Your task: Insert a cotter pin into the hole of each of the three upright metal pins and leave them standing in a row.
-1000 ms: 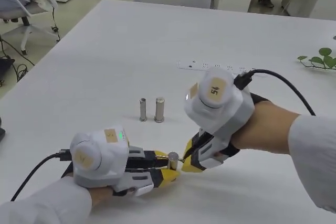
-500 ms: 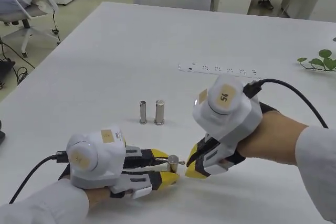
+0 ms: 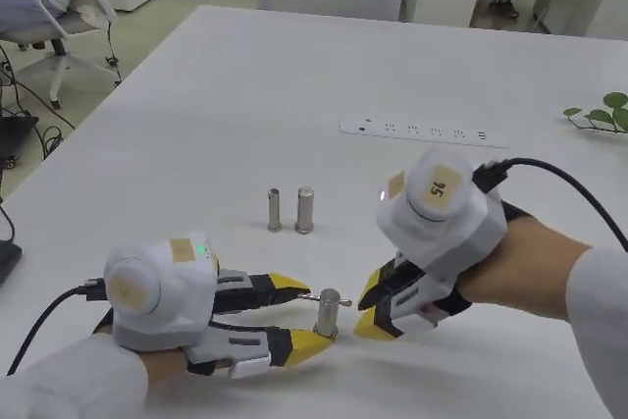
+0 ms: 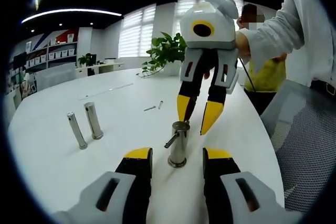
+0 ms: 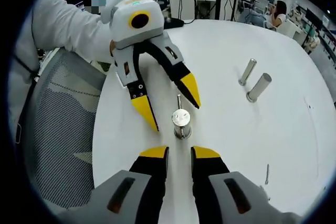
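White and almost bare, the workbench (image 3: 196,95) is our whole working surface. Nearest to us stands the near pin (image 3: 328,312), upright, and a cotter pin (image 4: 170,140) sits through the hole near its top, one end sticking out to the left; how deep it is seated we cannot tell. The left gripper (image 3: 307,316) is released, its jaws spread on either side of this pin and not closed on it. The right gripper (image 3: 365,313) is just right of the pin, its jaws a little apart and holding nothing. Farther away the thin pin (image 3: 274,210) and the thick pin (image 3: 305,209) stand upright just beside each other; whether they carry cotter pins is too small to see. Spare cotter pins (image 4: 149,108) lie flat on the table, apart from them.

We judge the insertion here nearly done, but the row is not made, because the near pin is well apart from the other two. The danger now is tipping: a jaw that brushes the pin, or hooks the protruding end while pulling away, could knock it over. If the cotter pin is only loosely in, it could also slide out when the pin is carried to the row.
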`<action>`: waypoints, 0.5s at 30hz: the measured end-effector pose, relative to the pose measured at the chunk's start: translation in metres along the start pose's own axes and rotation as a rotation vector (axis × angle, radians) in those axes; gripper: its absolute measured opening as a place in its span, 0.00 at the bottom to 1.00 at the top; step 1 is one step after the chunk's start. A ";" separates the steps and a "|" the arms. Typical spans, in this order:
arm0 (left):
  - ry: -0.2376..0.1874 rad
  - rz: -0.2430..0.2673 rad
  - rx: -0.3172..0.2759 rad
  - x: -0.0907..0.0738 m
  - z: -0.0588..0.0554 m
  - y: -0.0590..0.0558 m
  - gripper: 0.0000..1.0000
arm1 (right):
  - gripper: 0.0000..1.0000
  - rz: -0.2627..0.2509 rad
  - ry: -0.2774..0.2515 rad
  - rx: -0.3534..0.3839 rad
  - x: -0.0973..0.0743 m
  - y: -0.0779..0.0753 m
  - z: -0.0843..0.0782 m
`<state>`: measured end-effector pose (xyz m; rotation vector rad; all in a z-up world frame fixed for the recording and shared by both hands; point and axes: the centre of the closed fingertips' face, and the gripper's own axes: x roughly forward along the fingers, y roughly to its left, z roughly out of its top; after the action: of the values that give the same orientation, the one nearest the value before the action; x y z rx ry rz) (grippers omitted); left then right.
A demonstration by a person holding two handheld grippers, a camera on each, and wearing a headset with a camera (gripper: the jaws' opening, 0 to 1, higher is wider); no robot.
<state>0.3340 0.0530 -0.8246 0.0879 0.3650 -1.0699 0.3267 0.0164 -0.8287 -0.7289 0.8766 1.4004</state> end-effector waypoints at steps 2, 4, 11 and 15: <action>-0.002 -0.001 -0.006 -0.004 0.001 -0.001 0.39 | 0.20 -0.002 -0.009 0.009 0.000 0.000 -0.001; -0.006 -0.001 -0.013 -0.007 0.002 -0.001 0.42 | 0.22 -0.003 -0.016 0.019 0.001 0.000 -0.003; -0.036 -0.013 -0.046 -0.023 0.011 -0.007 0.54 | 0.26 -0.005 -0.048 0.051 -0.001 0.002 -0.006; -0.042 -0.024 -0.067 -0.033 0.015 -0.011 0.62 | 0.27 -0.006 -0.067 0.067 -0.002 0.002 -0.008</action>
<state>0.3143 0.0714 -0.7985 0.0016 0.3640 -1.0812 0.3237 0.0090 -0.8308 -0.6302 0.8643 1.3764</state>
